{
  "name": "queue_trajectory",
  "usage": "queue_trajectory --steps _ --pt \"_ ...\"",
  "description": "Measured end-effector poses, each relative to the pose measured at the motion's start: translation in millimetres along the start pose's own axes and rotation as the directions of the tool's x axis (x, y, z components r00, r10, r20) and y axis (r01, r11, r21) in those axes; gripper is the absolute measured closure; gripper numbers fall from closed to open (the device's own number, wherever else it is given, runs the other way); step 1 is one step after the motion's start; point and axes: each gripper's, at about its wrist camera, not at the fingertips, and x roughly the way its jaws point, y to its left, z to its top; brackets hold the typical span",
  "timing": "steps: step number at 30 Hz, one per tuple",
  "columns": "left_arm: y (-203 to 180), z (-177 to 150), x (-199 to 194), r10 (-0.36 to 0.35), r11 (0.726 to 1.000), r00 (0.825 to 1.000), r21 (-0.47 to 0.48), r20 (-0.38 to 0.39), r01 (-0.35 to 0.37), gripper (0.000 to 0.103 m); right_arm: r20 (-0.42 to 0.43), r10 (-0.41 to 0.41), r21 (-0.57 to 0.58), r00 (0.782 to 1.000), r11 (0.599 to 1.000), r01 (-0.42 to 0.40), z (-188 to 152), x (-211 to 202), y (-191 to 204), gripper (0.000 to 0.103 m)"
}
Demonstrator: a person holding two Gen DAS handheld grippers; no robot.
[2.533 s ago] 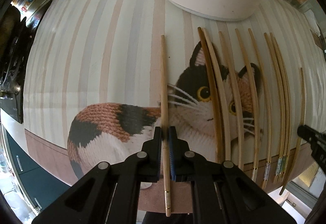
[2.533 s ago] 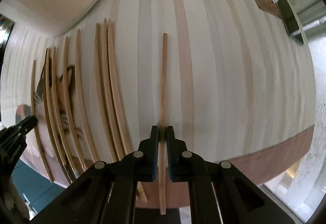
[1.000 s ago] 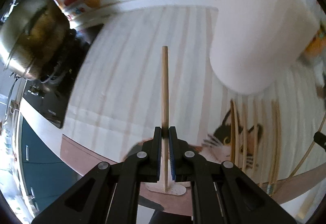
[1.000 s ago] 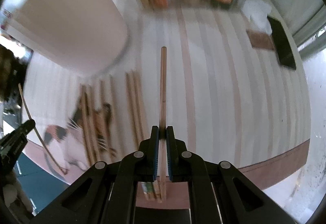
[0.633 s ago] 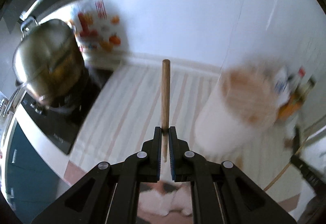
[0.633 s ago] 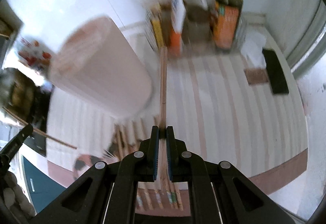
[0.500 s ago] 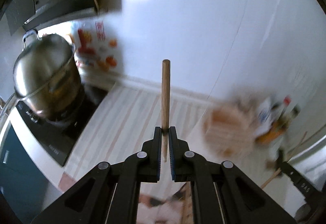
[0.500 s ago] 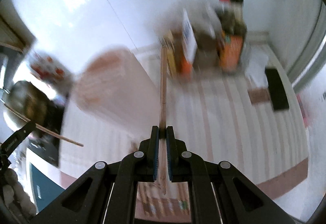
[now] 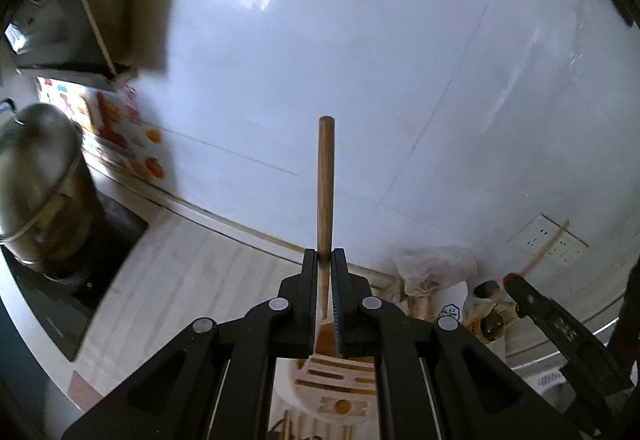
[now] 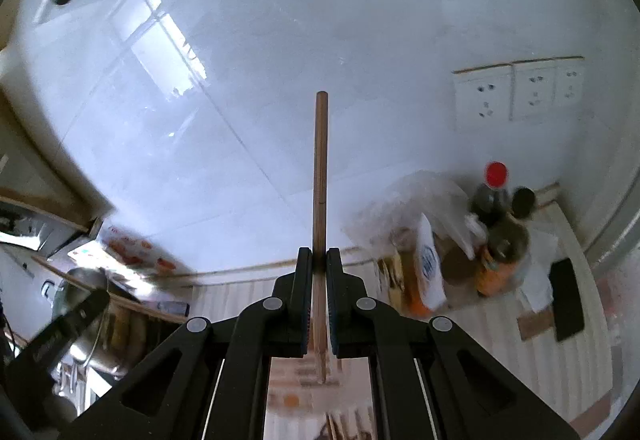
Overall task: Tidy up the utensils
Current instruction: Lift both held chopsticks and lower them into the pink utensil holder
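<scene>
My left gripper is shut on a wooden chopstick that stands upright and points up at the white wall. Below it sits the white utensil holder with a slotted wooden lid. My right gripper is shut on another wooden chopstick, also upright. The right gripper also shows in the left wrist view, low at the right. The left gripper shows in the right wrist view, low at the left. Several chopsticks lie on the mat at the bottom edge.
A steel pot stands on a black cooktop at the left. Bottles and packets crowd the back right corner under wall sockets. A black object lies at the right on the striped mat.
Both grippers have lifted their chopsticks off the mat and tilted them upright. The views have swung from the mat up to the wall, with the holder now below.
</scene>
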Motion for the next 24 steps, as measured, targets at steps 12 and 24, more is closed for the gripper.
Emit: queue_trajectory --steps 12,24 --pt "-6 -7 20 -0.036 0.999 0.997 0.017 -0.061 0.037 0.099 -0.061 -0.007 -0.021 0.998 1.0 0.005 2 75 8 0.096" --pt "-16 -34 65 0.004 0.995 0.985 0.102 -0.17 0.013 0.099 -0.126 -0.009 -0.034 0.992 0.999 0.004 -27 99 2 0.096"
